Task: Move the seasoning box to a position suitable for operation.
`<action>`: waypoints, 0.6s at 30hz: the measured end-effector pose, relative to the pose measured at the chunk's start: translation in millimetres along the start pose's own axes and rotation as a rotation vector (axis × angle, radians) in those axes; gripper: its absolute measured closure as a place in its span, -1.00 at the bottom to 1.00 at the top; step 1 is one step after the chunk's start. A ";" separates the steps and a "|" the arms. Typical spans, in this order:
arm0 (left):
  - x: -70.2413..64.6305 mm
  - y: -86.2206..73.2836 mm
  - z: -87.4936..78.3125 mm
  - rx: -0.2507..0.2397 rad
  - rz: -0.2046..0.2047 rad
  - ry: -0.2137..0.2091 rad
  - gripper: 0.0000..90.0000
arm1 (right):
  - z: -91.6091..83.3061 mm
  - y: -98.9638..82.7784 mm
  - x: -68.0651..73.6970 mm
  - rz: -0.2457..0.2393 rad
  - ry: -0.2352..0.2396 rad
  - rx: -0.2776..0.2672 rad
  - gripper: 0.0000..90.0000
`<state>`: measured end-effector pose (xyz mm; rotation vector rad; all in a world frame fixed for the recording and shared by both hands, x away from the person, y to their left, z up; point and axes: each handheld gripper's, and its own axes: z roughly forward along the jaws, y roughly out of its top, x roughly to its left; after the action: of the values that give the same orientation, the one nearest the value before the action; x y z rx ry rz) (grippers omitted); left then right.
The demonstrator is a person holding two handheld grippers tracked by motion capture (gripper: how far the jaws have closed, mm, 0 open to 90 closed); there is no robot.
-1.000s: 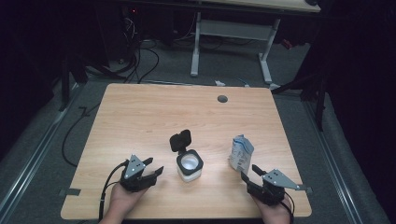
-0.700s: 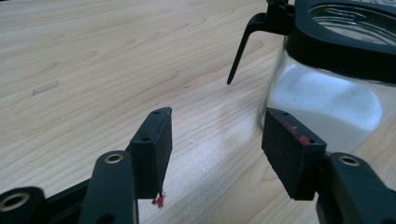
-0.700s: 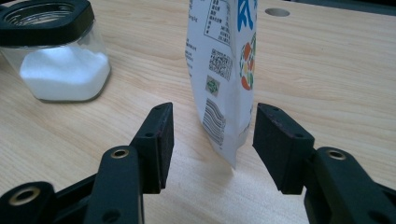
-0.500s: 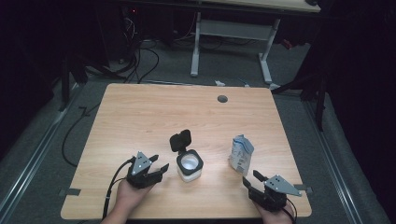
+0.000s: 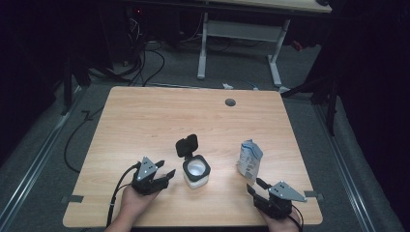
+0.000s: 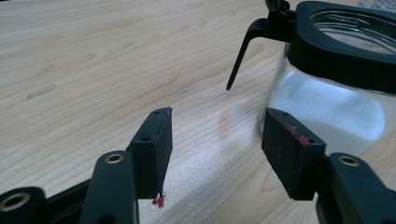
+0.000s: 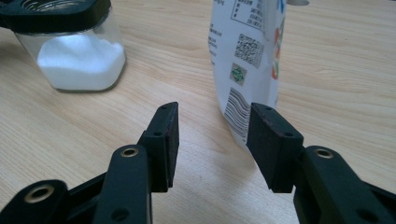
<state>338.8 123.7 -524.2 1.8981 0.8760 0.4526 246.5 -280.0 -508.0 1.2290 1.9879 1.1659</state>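
Right gripper [image 5: 258, 190] jaws narrowed, empty, glossy pouch [image 5: 250, 159], glass jar [image 5: 196, 172]

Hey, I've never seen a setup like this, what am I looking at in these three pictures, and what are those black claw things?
No robot here: a person sits at a wooden table and holds a hand tool with two black jaws in each hand. The high view looks down from above; the left gripper sits at lower left, the right gripper at lower right. The other two pictures come from small cameras riding on each tool, looking along its own jaws.

On the table stand a glass jar of white powder with its black flip lid standing open, and a white printed pouch, upright.

Nothing is held. The left gripper is open beside the jar. The right gripper points at the pouch; its jaws have just been closing somewhat, but nothing lies between them yet.
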 end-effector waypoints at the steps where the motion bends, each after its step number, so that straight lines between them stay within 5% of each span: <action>1: 0.1 0.0 0.1 0.001 0.000 0.001 -0.04 | 1.0 0.1 0.2 -0.004 0.002 -0.001 0.20; 18: 5.3 -7.1 -13.3 0.014 -0.022 0.025 0.05 | 25.8 10.0 11.6 -0.040 0.069 0.014 0.19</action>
<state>331.2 137.7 -524.5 1.8976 0.9175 0.4584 265.8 -257.3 -512.0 1.1647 2.0645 1.1912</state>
